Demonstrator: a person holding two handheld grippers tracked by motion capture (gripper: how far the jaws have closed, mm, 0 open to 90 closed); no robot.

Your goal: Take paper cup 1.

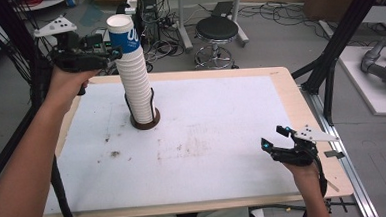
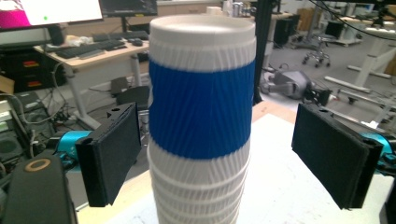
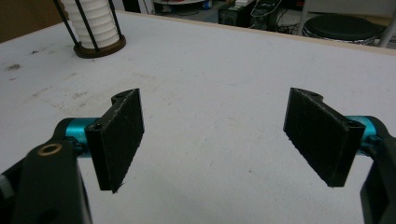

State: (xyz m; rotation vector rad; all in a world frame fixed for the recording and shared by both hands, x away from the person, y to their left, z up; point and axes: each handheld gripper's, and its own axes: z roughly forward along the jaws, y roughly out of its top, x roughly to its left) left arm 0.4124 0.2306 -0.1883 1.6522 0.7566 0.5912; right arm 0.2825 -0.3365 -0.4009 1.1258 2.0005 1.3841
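Standing between the left gripper's [image 2: 217, 154] parted jaws: top cup [image 2: 201, 88].

Grey concrete floor [image 1: 277, 39] strewn with tangled black cables [image 1: 169, 27]. Round black padded stool on chrome base [image 1: 217, 34] behind light wooden table with white top sheet [image 1: 216, 117]. Black metal frame struts [image 1: 344, 30] at right. Wooden desk with black keyboards [image 2: 100, 49] and monitors [image 2: 60, 11] beyond. Even indoor light.

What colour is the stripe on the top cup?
Blue band on the white ribbed paper top cup; clearest in the left gripper view.
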